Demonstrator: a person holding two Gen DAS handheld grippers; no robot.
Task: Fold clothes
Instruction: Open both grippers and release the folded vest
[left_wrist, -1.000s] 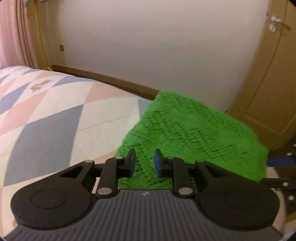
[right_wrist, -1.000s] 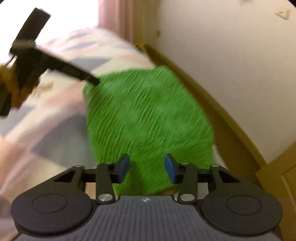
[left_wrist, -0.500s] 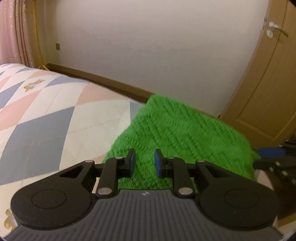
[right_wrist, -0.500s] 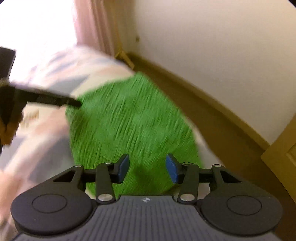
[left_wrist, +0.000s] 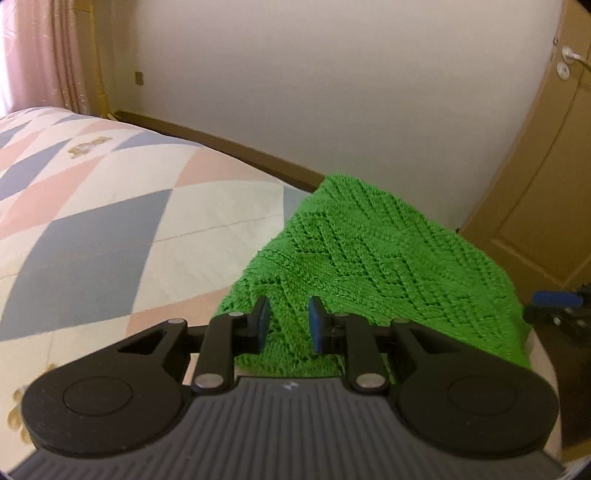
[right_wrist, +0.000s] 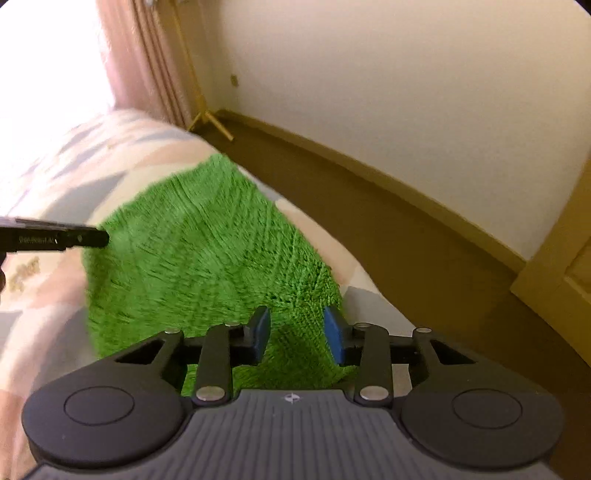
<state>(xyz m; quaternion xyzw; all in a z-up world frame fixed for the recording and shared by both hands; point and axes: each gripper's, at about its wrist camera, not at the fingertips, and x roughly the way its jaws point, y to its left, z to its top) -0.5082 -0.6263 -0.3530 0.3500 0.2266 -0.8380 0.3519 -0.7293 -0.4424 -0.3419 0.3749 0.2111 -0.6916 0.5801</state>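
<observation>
Left wrist view: left tongs (left_wrist: 286, 325) narrowly parted, gripping nothing, low centre over the sweater's (left_wrist: 373, 266) near edge; sweater lies centre-right on the bed (left_wrist: 110, 221).
Right wrist view: right tongs (right_wrist: 295, 334) wider apart, nothing clamped; sweater (right_wrist: 207, 258) fills centre, blurred.

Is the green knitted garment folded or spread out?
Folded, it seems: the green knitted garment lies as a compact rectangle on the quilted bed cover. Layers not visible.

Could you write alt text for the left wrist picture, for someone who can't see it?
A bright green knitted garment lies at the edge of a bed covered in pink, grey and cream diamonds. The left tool sits at its near edge with blue pads apart and green knit between them. Behind are a cream wall and a wooden door.
</observation>
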